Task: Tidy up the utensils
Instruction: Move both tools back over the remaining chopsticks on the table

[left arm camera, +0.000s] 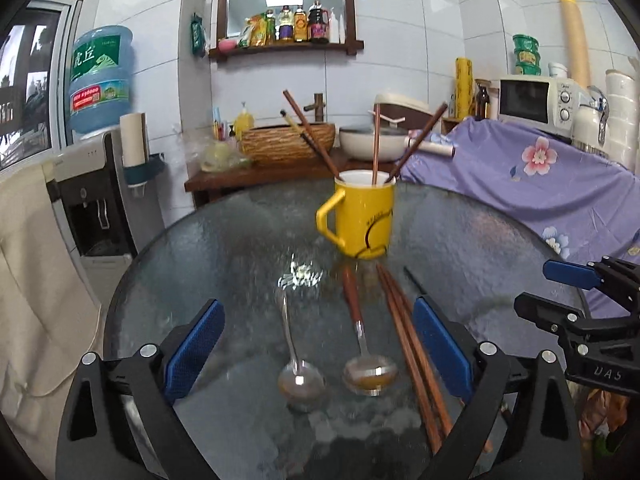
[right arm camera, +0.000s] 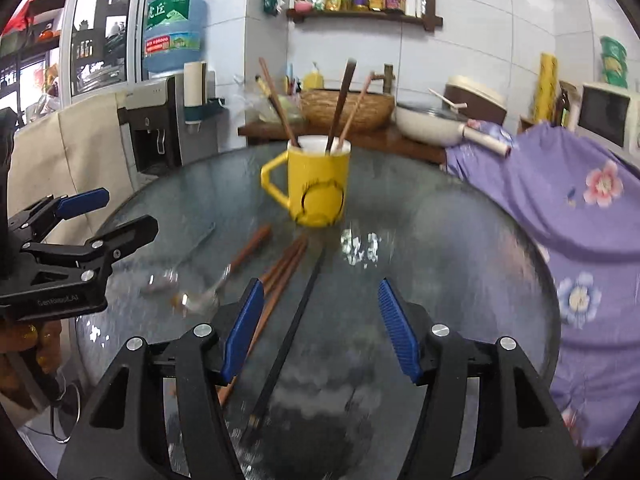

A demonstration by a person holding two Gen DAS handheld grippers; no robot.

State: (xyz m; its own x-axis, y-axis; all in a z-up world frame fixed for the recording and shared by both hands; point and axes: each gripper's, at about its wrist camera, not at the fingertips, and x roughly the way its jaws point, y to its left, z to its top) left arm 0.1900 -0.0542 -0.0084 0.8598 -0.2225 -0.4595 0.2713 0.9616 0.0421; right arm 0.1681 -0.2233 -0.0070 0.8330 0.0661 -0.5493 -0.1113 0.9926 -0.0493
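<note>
Before our tongs we see a textured glass table (left arm camera: 224, 248), glossy ceramic mug (left arm camera: 366, 220), wooden chopsticks (left arm camera: 412, 344), shiny metal spoons (left arm camera: 298, 372).

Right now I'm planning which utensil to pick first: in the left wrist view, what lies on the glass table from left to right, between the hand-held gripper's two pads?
All-metal spoon → wooden-handled spoon → brown chopsticks, which run close by the right pad.

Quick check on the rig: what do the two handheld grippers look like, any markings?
Both match: the left gripper and right gripper have black angular frames with silver bolt heads and flat, ribbed blue pads on the fingers. Pale lettering is printed on each black body, too small to read reliably. No cables or sleeves show.
</note>
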